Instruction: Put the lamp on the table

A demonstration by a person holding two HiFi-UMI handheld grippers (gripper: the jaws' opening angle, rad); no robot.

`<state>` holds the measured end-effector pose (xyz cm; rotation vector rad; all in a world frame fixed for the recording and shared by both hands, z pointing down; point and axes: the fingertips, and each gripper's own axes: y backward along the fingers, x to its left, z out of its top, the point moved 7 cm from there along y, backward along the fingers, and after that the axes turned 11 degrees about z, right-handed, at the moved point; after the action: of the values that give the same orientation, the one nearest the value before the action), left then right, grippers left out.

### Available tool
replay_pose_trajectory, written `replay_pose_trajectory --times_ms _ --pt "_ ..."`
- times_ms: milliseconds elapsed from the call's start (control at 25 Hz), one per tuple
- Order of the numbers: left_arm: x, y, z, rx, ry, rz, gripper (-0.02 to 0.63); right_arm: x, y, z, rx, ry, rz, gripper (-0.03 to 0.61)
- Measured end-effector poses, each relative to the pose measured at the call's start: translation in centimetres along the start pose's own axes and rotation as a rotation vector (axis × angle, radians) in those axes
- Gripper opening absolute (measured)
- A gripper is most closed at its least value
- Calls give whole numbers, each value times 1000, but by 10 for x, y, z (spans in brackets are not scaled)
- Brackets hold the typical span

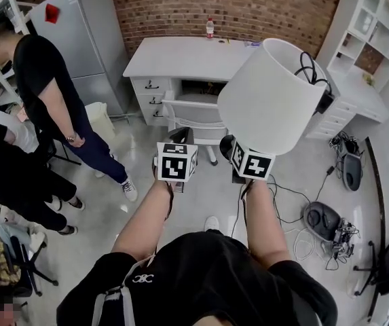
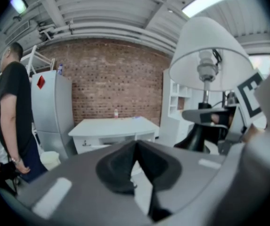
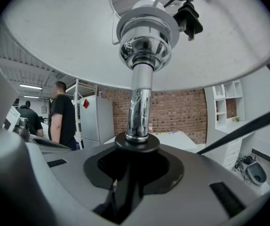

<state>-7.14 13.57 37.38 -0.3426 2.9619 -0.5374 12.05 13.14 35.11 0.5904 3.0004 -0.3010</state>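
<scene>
1. Brick wall (image 1: 248, 5) at the back; white surface (image 1: 180, 56) against it, small bottle (image 1: 210, 27) on top.
2. Right gripper (image 3: 132, 166): jaws pinching the lamp (image 1: 270, 97) at its dark base, chrome stem rising between them.
3. Lamp held aloft over the floor (image 1: 201, 195), well apart from the surface; white shade tilted, cord (image 1: 309, 70) bundled inside.
4. Left gripper (image 2: 135, 147): jaws pressed together, nothing between, near the lamp.
</scene>
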Motion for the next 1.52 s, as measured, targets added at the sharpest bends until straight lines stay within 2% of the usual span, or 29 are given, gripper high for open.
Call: replay_pose_trajectory --times_ms 440,600,880,1080,1320,1520 --pt "-21 -118 54 2 14 35 2 -99 -85 29 0 26 38 95" --pt "-24 -148 62 8 32 47 1 -123 -111 34 11 36 48 95" --pt "-7 -184 64 23 60 82 2 -133 -156 36 19 39 91 95" --pt "15 -223 62 35 74 78 2 -132 -201 31 43 39 104 95" --pt "45 -292 71 34 75 44 0 -142 -273 40 34 62 81 95" --pt "87 -359 99 30 70 14 1 -149 -347 66 -17 57 52 95"
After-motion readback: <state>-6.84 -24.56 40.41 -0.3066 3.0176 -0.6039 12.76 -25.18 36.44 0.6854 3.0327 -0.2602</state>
